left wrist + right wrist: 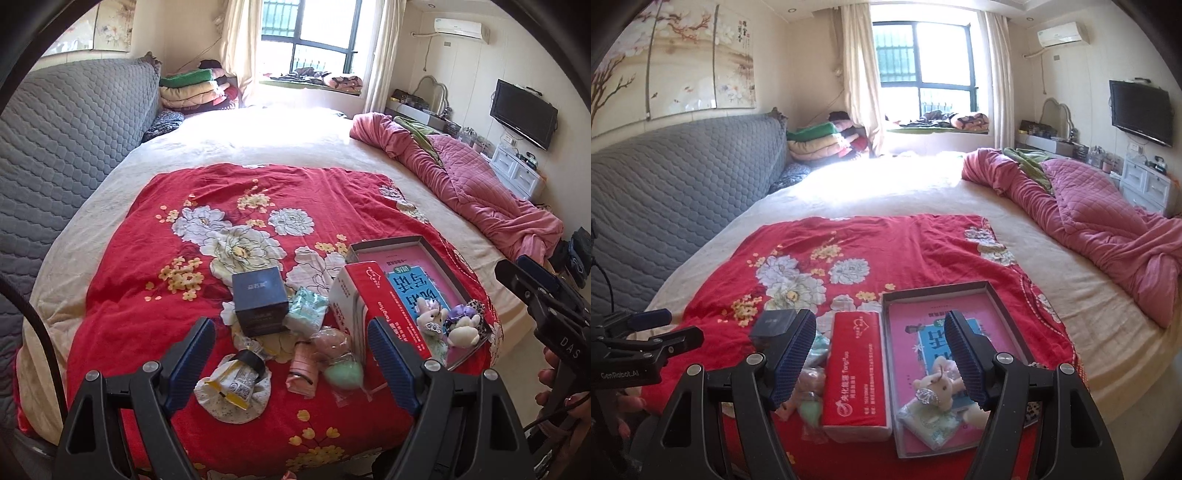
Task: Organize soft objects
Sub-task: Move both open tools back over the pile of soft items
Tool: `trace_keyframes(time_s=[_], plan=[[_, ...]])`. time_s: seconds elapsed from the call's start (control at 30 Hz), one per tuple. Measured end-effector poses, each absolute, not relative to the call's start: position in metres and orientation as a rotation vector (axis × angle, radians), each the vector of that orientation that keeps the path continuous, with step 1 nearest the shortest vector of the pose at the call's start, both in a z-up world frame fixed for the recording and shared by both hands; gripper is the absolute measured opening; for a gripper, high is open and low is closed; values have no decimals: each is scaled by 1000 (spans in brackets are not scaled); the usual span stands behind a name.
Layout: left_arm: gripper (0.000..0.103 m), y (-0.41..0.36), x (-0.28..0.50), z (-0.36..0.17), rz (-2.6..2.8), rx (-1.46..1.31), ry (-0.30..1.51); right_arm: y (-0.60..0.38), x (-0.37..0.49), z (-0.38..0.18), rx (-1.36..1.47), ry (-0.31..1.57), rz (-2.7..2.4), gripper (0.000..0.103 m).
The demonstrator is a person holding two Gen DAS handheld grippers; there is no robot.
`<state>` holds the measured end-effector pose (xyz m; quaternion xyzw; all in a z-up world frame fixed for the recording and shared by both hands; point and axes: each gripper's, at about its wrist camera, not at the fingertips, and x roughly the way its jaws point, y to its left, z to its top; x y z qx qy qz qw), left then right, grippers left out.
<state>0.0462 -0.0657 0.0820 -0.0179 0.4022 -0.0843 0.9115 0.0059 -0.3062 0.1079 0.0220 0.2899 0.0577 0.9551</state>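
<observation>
The sorting is looking partly done: two plush toys [432,317] and a tissue pack [932,424] are already lying in the shallow box [1008,295] on the bed. Both the left tongs [291,362] and right tongs [881,354] are hanging released, gripping nothing. The sponges [338,354], green packet [306,308] and floral pouch [229,387] are still waiting on the red cloth [147,229].

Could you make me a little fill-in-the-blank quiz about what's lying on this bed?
1. The beige plush bear lies inside the shallow cardboard ____.
2. The red tissue pack rests on the ____ floral blanket.
3. Both the left gripper and the right gripper have their jaws ____.

Missing words: tray; red; open
</observation>
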Motion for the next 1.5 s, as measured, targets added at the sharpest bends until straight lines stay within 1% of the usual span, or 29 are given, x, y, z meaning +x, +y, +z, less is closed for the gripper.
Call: trace_keyframes(time_s=[0.33,0.57,1.0,1.5], plan=[[84,-10,34,92,-76,-89,811,-263,-1,126,-24,562,183,74],[84,16,26,90,-46,-121,812,-236,-3,126,-73,570,229,74],[84,32,22,63,-33,-131,853,-197,-1,98,-174,632,295,74],[84,19,29,13,-81,-104,942,-185,3,47,-253,724,337,74]])
